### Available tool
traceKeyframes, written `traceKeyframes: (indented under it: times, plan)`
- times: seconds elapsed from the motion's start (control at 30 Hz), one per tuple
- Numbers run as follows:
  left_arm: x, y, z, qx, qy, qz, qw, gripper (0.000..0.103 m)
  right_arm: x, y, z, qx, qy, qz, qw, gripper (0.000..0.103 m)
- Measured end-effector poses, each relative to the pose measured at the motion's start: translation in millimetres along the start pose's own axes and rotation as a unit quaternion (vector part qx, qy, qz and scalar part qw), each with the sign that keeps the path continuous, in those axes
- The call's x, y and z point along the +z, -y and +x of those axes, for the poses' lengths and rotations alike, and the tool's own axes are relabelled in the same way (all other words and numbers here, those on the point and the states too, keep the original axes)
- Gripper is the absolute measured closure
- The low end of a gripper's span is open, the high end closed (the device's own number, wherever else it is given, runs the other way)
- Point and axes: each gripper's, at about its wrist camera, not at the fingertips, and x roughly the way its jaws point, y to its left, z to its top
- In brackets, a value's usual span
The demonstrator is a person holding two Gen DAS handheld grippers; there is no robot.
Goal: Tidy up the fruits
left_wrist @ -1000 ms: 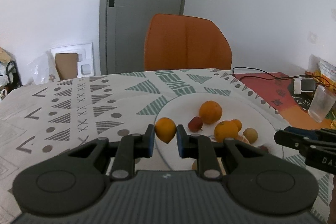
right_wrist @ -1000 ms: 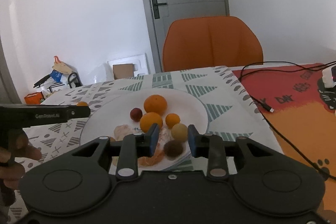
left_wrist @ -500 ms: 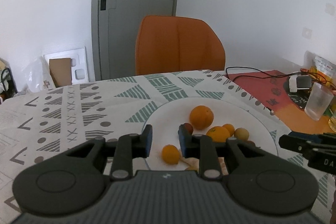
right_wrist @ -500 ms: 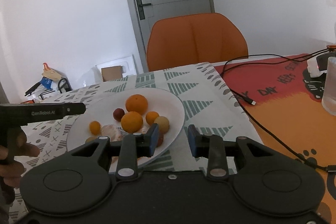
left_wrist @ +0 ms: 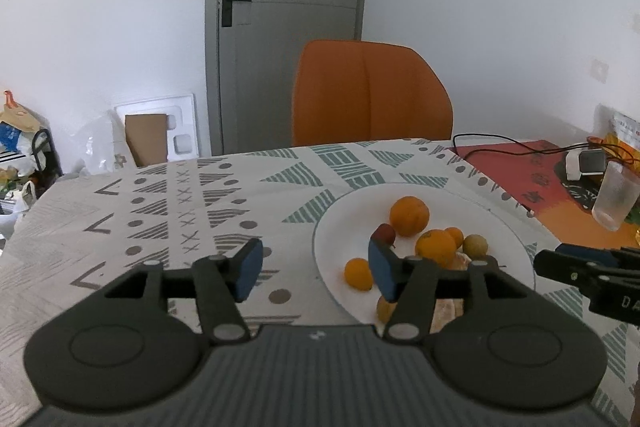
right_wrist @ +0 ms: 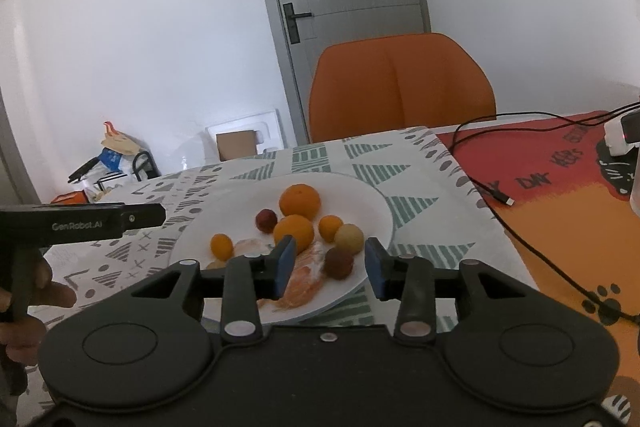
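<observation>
Resting loose on plate [left_wrist: 500, 227]: small orange fruit [left_wrist: 358, 273]; left claw [left_wrist: 316, 269] just opened, empty; right claw [right_wrist: 330, 267] released; fruit judged liable to roll if nudged.

Bench [left_wrist: 168, 211] under a patterned cloth
White plate [left_wrist: 504, 239], red-orange mat [right_wrist: 560, 195], black cable [right_wrist: 532, 243] and clear cup [left_wrist: 614, 195] lie on it.

Fruits [right_wrist: 296, 231] on plate [right_wrist: 372, 211]; chair [right_wrist: 400, 87] behind table [right_wrist: 420, 223]
</observation>
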Motion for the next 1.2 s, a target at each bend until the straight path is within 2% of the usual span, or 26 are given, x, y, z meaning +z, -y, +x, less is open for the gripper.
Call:
traceKeyframes:
  times: [0.13, 0.23, 0.3, 0.4, 0.6, 0.67, 0.77, 1.0, 1.2]
  plan:
    - [-4.7, -4.1, -12.6, 0.012, 0.003, -0.01, 0.9999, 0.044, -2.6, -6.1, -8.1, 0.006, -0.001, -0.005, 1.0, 0.046]
    - [-8.8, -5.1, -22.5, 0.019, 0.004, -0.018, 0.9996, 0.042, -4.9, -8.5, -18.3, 0.011, 0.0, -0.012, 1.0, 0.042]
    - [-11.3, -4.5, -30.1, 0.024, 0.006, -0.023, 0.9994, 0.031, -5.8, -8.7, -24.4, 0.017, -0.001, -0.012, 1.0, 0.038]
    - [-14.1, -3.7, -43.4, 0.031, 0.011, -0.032, 0.999, 0.025, -5.1, -8.1, -31.2, 0.025, -0.001, -0.01, 1.0, 0.034]
    - [-16.3, -1.3, -64.7, 0.047, 0.019, -0.038, 0.998, 0.017, -4.6, -9.4, -46.0, 0.037, 0.006, -0.017, 0.999, 0.015]
    - [-16.9, 0.3, -70.1, 0.048, 0.021, -0.037, 0.9979, 0.015, -3.8, -9.8, -50.1, 0.036, 0.012, -0.019, 0.999, 0.004]
    - [-17.5, 5.1, -77.6, 0.053, 0.027, -0.028, 0.9978, 0.015, -1.2, -8.9, -55.9, 0.034, 0.018, -0.021, 0.999, 0.0]
    - [-19.5, 8.3, -97.2, 0.057, 0.038, -0.03, 0.9972, 0.014, 1.4, -9.8, -68.0, 0.019, 0.017, -0.034, 0.999, 0.0]
    - [-25.9, 10.9, -113.4, 0.062, 0.04, -0.02, 0.9971, 0.014, -0.3, -18.4, -78.4, 0.026, 0.005, -0.052, 0.998, 0.0]
